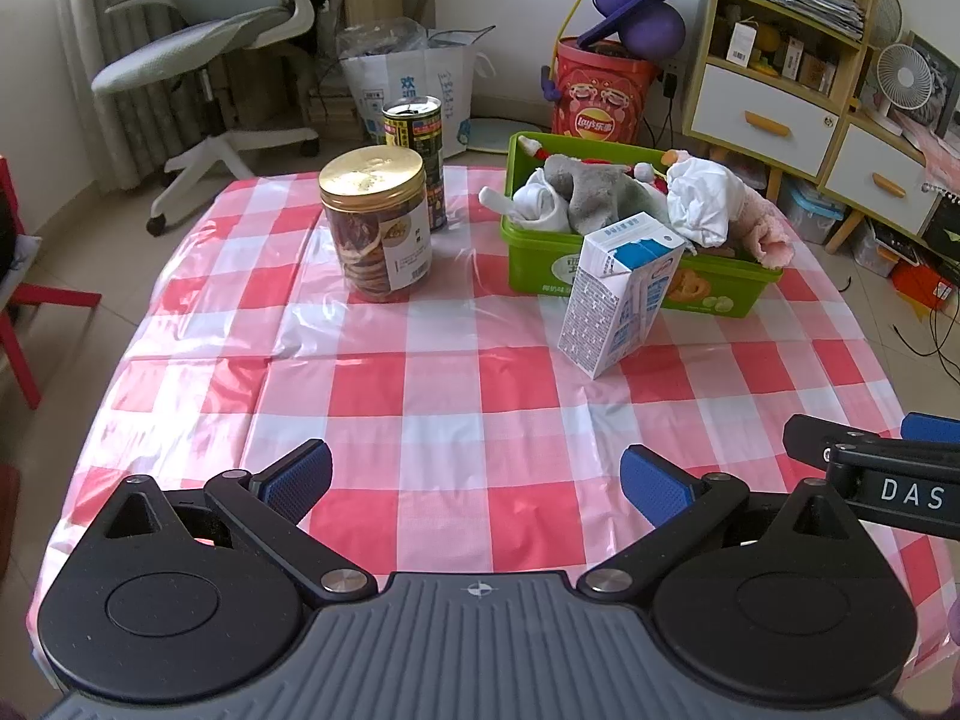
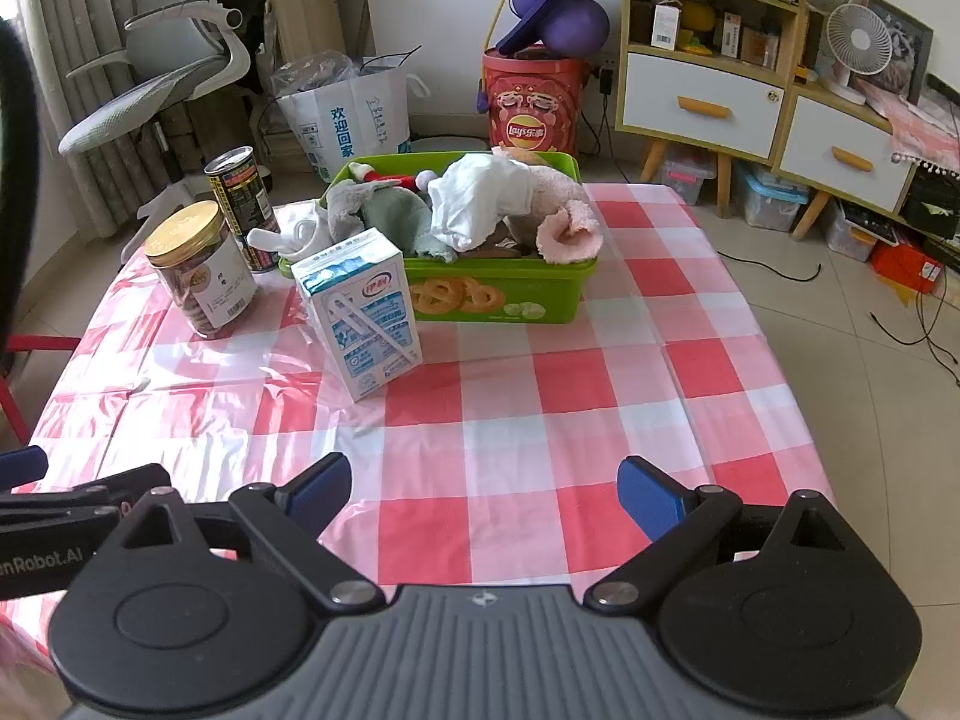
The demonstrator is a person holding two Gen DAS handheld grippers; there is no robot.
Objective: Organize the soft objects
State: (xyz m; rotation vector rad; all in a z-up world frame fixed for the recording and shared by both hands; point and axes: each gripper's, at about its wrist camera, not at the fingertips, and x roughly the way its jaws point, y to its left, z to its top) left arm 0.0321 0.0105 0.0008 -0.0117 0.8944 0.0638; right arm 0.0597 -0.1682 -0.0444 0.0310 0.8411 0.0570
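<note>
Both of our tools sit low over the near edge of the desk (image 2: 480, 420): the left hand-held gripper (image 1: 477, 480) and the right hand-held gripper (image 2: 483, 495) each have their blue pads spread wide, released, with nothing between them. Ahead, we see the soft things already gathered in the green bin (image 2: 498, 294): a white cloth (image 2: 480, 198), a pink fuzzy sock (image 2: 570, 228), a grey plush toy (image 1: 594, 186) and white socks (image 1: 540, 204). Some drape over the rim. On the checked cloth we find only hard goods: a milk carton (image 2: 366, 312) just in front of the bin, a cookie jar (image 1: 378, 228) and a tin can (image 1: 417, 144). We judge the sorting essentially finished; tucking in the overhang may remain.
</note>
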